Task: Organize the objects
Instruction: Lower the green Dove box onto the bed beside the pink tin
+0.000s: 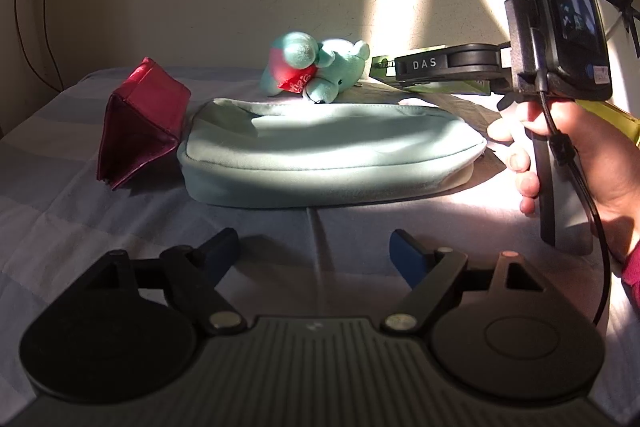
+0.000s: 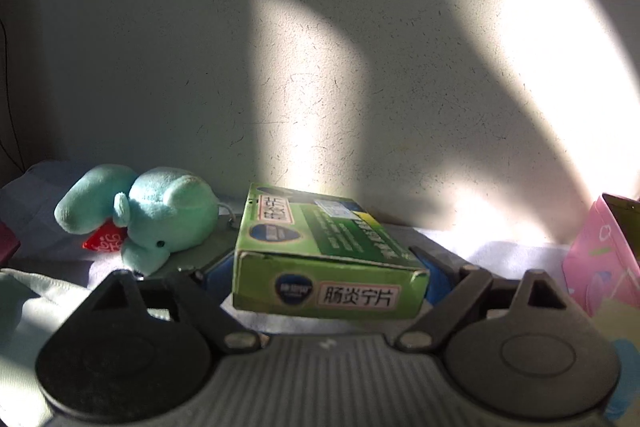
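Right gripper (image 2: 330,269) clamps green medicine box (image 2: 320,247) by its sides, held flat, long axis pointing away toward wall, beside teal plush elephant (image 2: 156,215). Left gripper (image 1: 316,251) jaws wide, empty, facing mint pouch (image 1: 328,151).

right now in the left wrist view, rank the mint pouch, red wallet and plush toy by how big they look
1. mint pouch, clearly largest.
2. red wallet.
3. plush toy; it lies farther back, so its rank against the wallet is unsure.
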A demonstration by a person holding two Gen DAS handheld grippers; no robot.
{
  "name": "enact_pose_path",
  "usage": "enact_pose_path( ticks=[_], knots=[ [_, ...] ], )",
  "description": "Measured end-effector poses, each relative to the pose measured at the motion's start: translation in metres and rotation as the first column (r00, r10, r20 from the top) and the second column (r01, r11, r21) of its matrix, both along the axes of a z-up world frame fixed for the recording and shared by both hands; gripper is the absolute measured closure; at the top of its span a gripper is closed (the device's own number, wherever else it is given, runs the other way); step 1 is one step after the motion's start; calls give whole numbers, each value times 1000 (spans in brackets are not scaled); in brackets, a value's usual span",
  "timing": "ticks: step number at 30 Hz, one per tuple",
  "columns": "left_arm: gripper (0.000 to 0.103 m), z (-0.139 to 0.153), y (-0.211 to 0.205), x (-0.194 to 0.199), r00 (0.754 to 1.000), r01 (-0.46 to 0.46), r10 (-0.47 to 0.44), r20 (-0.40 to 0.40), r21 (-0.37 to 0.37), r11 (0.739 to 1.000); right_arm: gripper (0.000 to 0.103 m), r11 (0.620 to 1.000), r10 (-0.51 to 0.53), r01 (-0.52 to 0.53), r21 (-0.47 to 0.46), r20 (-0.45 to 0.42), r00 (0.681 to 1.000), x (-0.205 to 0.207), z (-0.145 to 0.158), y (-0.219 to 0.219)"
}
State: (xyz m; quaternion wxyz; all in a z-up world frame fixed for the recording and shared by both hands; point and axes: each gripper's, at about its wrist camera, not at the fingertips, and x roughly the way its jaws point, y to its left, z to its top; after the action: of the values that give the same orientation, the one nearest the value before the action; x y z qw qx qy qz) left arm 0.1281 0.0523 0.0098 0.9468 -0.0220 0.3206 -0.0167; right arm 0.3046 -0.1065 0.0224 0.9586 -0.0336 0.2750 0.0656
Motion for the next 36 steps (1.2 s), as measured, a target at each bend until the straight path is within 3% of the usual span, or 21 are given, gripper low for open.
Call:
enact_pose_path(
  ticks=[4,7,11,15,20,25,27,30,32,36],
  knots=[
    [19,1,2,-1,1000,-3,3,1,-26,1000,16,999,25,-24,-22,73,997,-37,12,4],
    [18,2,12,0,1000,-19,20,0,-90,996,16,997,71,-72,-1,99,993,-81,20,2],
    [18,4,22,0,999,-34,34,-1,-155,987,17,989,148,-149,12,64,987,-137,18,-9],
    [18,4,19,-2,1000,-20,21,2,-149,989,18,979,202,-202,10,12,979,-186,12,-20],
    [13,4,13,-6,998,68,-68,9,-177,982,18,972,234,-235,-24,-38,971,-233,-1,-30],
    [13,4,4,-11,980,198,-199,24,-243,950,18,960,268,-272,-63,-74,961,-276,-7,-42],
    [12,5,-2,-14,971,240,-237,42,-236,942,18,955,283,-289,-71,-82,955,-287,-5,-47],
    [12,4,-9,-16,951,307,-304,50,-248,919,17,955,273,-280,-94,-81,959,-305,-7,-59],
    [12,4,-15,-18,943,333,-330,53,-226,915,11,970,216,-222,-96,-71,974,-307,-7,-70],
    [12,3,-23,-19,917,397,-394,54,-207,894,7,995,96,-98,-21,-76,992,-301,-7,-95]
  ],
)
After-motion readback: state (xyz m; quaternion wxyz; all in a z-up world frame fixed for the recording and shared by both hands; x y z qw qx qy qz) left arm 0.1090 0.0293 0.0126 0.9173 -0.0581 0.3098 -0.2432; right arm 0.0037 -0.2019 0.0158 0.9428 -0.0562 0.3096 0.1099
